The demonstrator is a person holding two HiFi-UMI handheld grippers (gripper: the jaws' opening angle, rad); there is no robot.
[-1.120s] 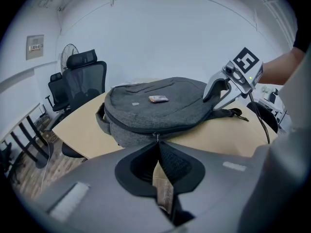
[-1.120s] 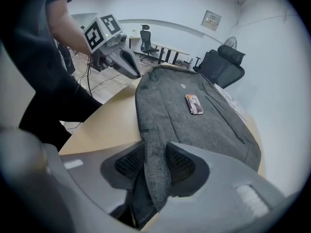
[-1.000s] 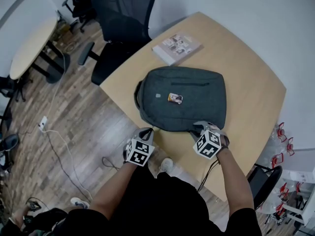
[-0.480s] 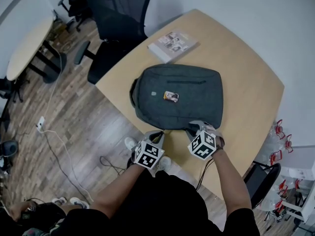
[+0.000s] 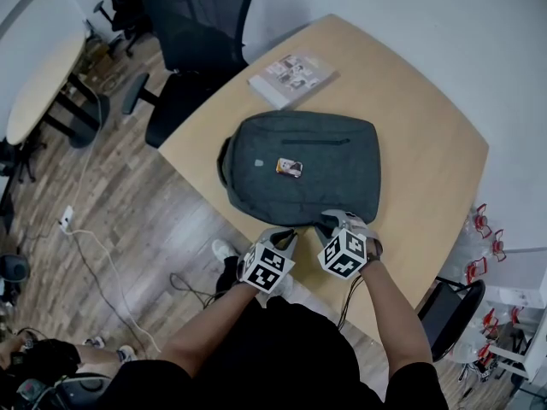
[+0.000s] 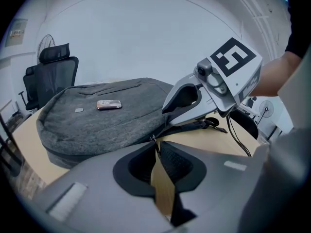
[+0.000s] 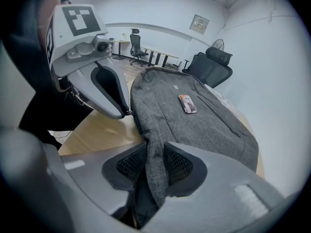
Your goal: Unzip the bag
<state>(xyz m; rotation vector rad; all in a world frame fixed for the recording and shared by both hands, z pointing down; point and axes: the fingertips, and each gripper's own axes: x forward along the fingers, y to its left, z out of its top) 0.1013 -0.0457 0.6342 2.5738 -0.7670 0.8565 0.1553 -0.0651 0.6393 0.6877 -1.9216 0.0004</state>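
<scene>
A grey backpack (image 5: 299, 165) lies flat on the wooden table (image 5: 427, 161), its near edge facing me. My left gripper (image 5: 286, 237) sits at that edge, and in the left gripper view it (image 6: 155, 144) is shut on the small metal zipper pull (image 6: 154, 140). Just to its right, my right gripper (image 5: 329, 223) pinches a fold of the bag's grey fabric (image 7: 155, 149) between its pads (image 7: 177, 164). Its jaws have just been opening slightly, with the fabric still gripped. The two grippers stand close together, the left one's tip (image 7: 124, 111) just beside the bag's seam.
A small card-like item (image 5: 289, 167) lies on top of the bag. A booklet (image 5: 291, 77) rests at the table's far corner. A black office chair (image 5: 192, 32) stands beyond the table's left edge. A cable (image 5: 102, 254) trails over the wooden floor.
My left gripper has slid rightward along the bag's near edge, closing up on the right gripper. The right gripper has kept its hold in place.
</scene>
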